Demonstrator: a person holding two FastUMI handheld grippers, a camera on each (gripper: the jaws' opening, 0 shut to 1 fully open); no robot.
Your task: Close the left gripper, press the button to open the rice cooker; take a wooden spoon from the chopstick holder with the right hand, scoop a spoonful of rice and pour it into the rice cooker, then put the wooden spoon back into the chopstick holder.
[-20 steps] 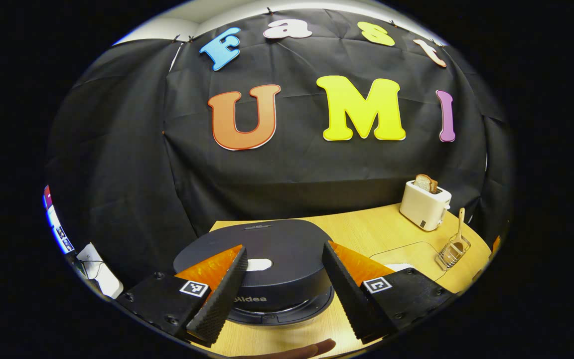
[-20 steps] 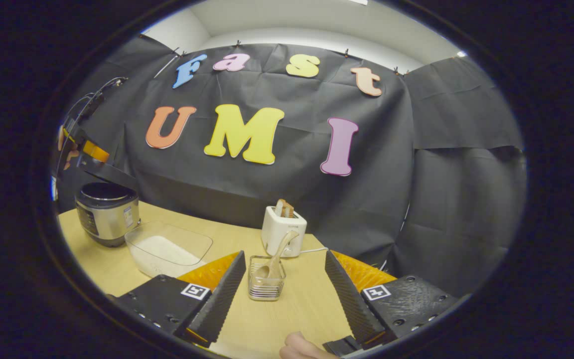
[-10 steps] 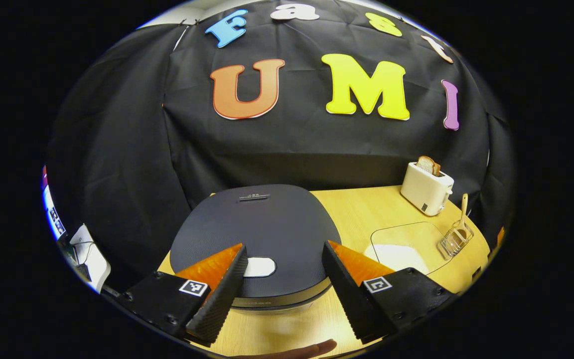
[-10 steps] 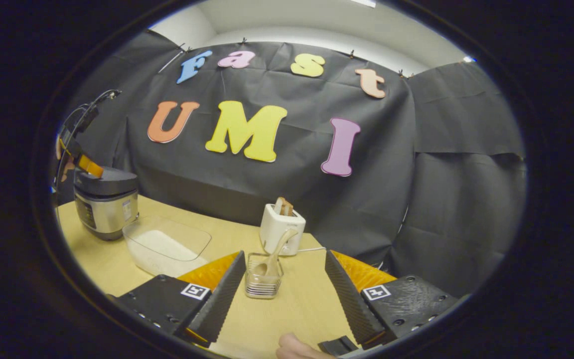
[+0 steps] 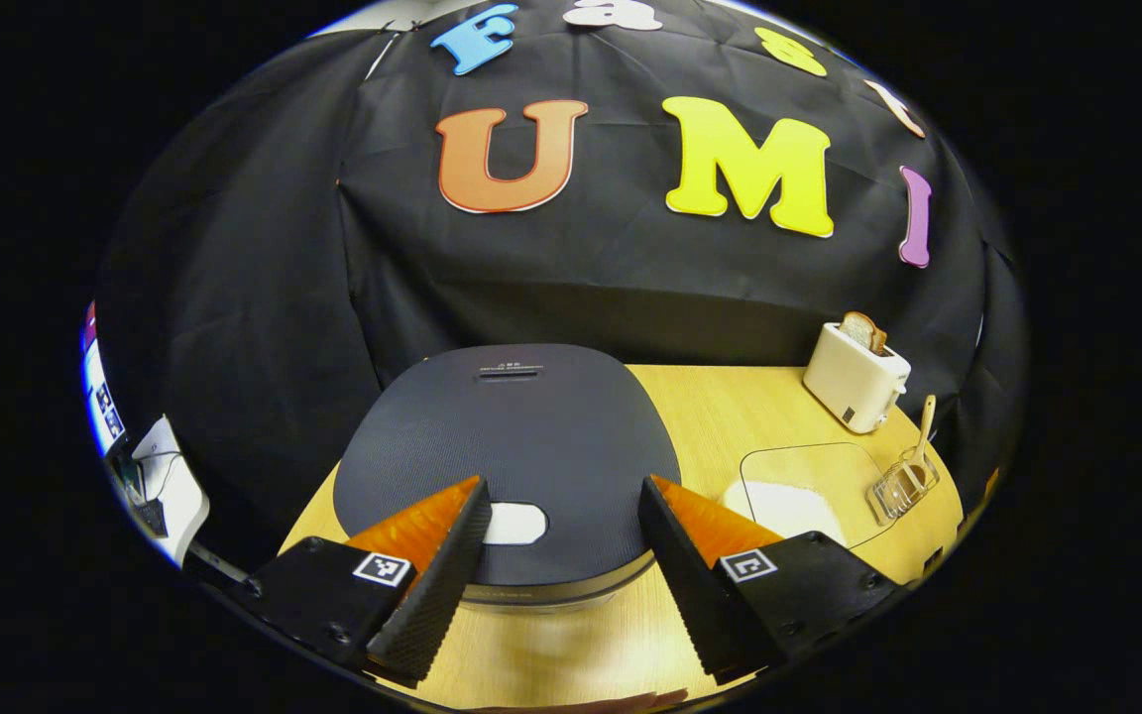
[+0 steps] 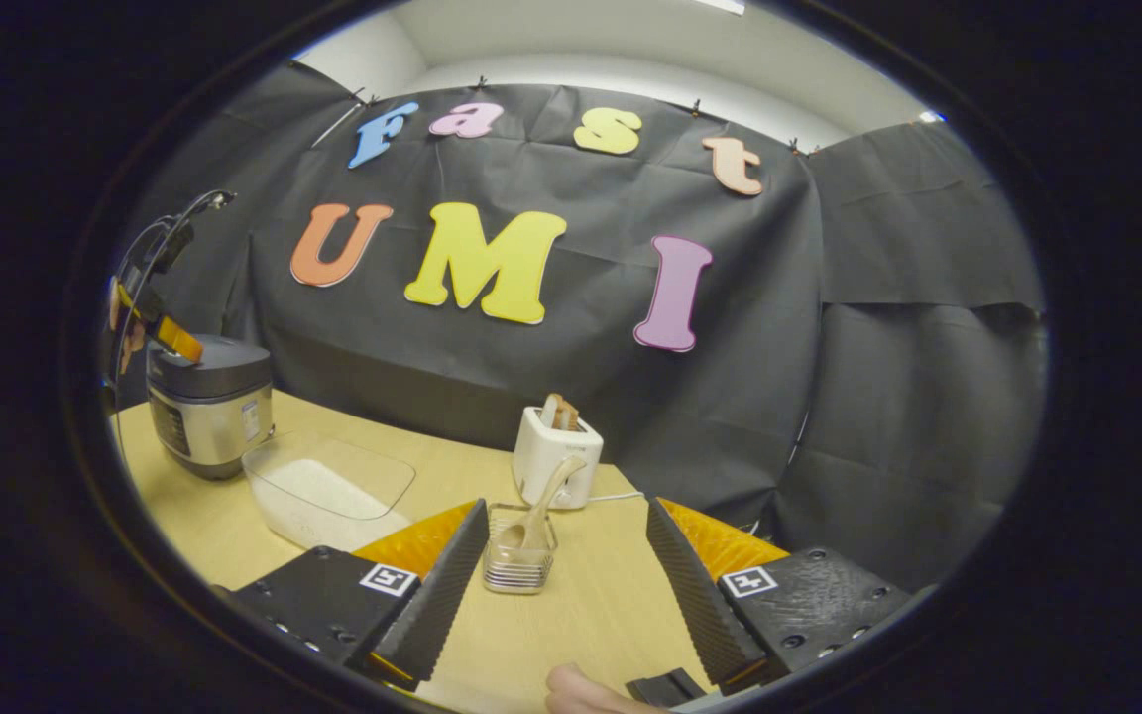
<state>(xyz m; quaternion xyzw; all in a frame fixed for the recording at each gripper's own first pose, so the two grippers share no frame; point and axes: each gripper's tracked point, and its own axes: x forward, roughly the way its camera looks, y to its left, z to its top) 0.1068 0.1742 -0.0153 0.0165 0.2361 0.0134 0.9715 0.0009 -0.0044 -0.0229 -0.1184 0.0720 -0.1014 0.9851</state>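
The rice cooker (image 5: 507, 436) has a dark lid lying flat and shut, with a white button (image 5: 514, 523) at its front edge. My left gripper (image 5: 566, 585) hovers open over that front edge, the button just inside its left finger. The cooker (image 6: 209, 402) stands at the far left of the right gripper view, the left gripper (image 6: 160, 332) above it. A wooden spoon (image 6: 543, 501) leans in the wire chopstick holder (image 6: 516, 550). My right gripper (image 6: 561, 595) is open, short of the holder. A clear tub of rice (image 6: 331, 488) sits between cooker and holder.
A white toaster (image 6: 556, 454) with bread in it stands behind the holder, against the black cloth wall. The wooden table (image 6: 611, 605) runs from the cooker to the toaster. A thumb shows at the bottom of the right gripper view.
The cooker's lid, tilted up a second ago, has come down flat onto the body. My left gripper now looks down on the lid from higher. The right gripper has barely shifted.
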